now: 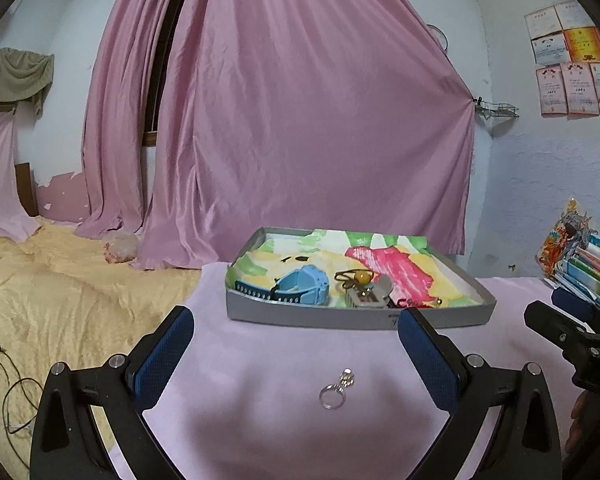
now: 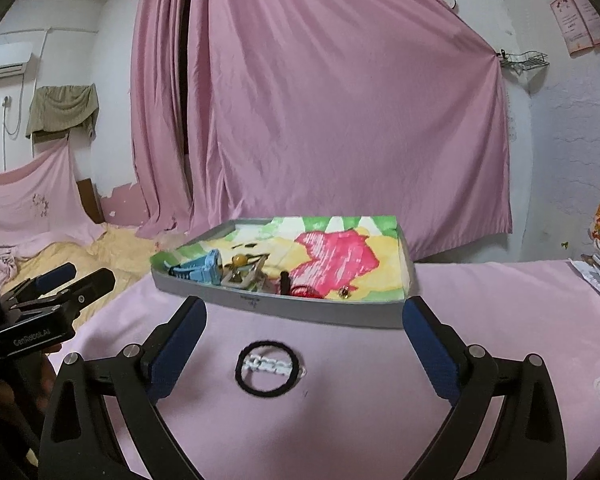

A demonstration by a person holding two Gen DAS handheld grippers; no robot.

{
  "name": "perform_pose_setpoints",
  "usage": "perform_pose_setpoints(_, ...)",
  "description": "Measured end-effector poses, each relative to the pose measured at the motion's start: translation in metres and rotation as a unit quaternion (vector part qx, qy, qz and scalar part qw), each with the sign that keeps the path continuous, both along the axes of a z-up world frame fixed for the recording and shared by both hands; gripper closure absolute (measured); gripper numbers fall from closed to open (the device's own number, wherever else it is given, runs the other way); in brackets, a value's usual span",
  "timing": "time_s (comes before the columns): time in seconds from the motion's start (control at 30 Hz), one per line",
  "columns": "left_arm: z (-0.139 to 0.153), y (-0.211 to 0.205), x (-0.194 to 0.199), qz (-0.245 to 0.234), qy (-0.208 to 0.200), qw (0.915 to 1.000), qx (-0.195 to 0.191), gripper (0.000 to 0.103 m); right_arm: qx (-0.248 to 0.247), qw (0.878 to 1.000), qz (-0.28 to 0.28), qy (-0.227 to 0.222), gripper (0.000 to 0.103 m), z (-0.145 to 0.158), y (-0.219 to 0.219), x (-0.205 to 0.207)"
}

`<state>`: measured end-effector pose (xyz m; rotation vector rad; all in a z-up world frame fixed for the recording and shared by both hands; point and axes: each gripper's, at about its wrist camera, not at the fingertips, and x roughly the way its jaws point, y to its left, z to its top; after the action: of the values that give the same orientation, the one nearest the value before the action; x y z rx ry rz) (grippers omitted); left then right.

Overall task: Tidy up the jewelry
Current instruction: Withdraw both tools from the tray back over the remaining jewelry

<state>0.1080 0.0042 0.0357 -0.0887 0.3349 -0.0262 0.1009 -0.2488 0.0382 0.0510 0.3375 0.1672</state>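
Two pairs of tongs, left tongs (image 1: 296, 344) and right tongs (image 2: 304, 334), hang spread and empty over the pink bench (image 1: 260, 420), facing the grey tray (image 1: 340, 316) that evidently gathers jewelry, each framing a stray: a black hair tie (image 2: 269, 368), a silver ring (image 1: 332, 394).

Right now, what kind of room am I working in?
Probably a bedroom at home: a yellow bedspread lies left of the table, pink curtains cover the window, and certificates hang on the wall.

Both wrist views face the curtain, low, sharing the tray (image 1: 356, 316).
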Motion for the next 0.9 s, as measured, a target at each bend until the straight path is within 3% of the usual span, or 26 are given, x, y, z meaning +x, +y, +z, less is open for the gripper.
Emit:
perform_pose_setpoints(0.57,-0.023,0.008,0.0,-0.013,0.069,0.9976,0.002,0.0,-0.013,0.998,0.018,0.061,0.007,-0.019,0.008,0.001)
perform_pose_setpoints(0.9,-0.034,0.013,0.021,-0.014,0.148,0.9888,-0.012,0.0,0.004,0.993,0.021,0.117,0.007,-0.032,0.006,0.018)
